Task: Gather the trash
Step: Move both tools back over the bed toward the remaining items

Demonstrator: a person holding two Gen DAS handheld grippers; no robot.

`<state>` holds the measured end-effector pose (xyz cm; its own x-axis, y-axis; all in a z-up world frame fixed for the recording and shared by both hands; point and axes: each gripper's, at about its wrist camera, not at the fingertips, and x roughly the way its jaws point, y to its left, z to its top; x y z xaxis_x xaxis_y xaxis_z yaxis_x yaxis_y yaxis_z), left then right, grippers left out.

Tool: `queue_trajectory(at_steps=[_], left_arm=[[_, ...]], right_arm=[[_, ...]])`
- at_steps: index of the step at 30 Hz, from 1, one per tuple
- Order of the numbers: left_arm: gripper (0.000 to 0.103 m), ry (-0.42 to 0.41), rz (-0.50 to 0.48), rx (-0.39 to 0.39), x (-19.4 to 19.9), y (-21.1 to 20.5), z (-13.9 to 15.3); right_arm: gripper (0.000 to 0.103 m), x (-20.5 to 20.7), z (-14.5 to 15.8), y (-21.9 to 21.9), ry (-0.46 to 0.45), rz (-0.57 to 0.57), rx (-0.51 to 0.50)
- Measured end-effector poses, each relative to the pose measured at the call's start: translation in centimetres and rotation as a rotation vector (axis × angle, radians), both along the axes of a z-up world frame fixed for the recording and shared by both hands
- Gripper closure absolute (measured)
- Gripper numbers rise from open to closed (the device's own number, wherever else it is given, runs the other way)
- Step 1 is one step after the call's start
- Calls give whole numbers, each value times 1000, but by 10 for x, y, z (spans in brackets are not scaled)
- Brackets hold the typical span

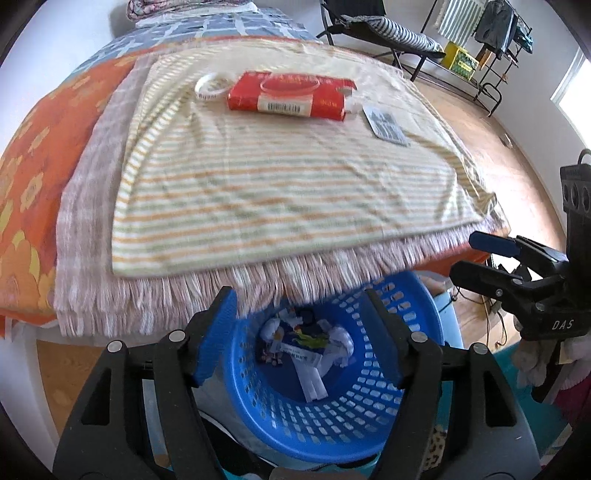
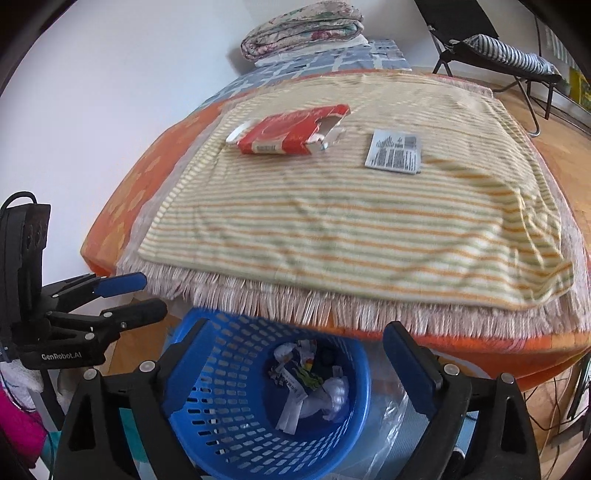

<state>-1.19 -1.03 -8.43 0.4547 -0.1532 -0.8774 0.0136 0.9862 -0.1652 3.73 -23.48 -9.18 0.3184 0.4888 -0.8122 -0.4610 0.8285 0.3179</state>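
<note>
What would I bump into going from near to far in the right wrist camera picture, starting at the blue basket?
Blue basket with trash inside → fringed edge of the blanket → striped towel → printed paper → red packet → folded quilt by the wall.

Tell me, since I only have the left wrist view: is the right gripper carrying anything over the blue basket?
Observer: No. Seen from its own camera, the right gripper is open with nothing between its pads. Only the blue basket lies below it.
Operator: My view cuts off the far end of the bed. What's up there?
Observer: A folded floral quilt lies at the far end, against the wall.
Operator: Is there anything next to the basket that I'm missing?
Observer: Yes, crumpled clear plastic lies right beside the basket, on its right in the right wrist view.
</note>
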Motion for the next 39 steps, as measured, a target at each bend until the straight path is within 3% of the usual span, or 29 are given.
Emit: queue_trajectory(at_steps=[11, 21, 34, 39], left_arm=[[32, -62, 27, 53, 45, 16, 25], [32, -103, 118, 71, 95, 52, 36], [32, -123, 232, 40, 166, 85, 39], [35, -108, 298, -11, 192, 105, 29]], right_arm=[[9, 37, 13, -5, -18, -42, 0], [9, 92, 20, -9, -20, -100, -28], [9, 148, -1, 3, 22, -131, -98], [9, 164, -8, 6, 48, -145, -97]])
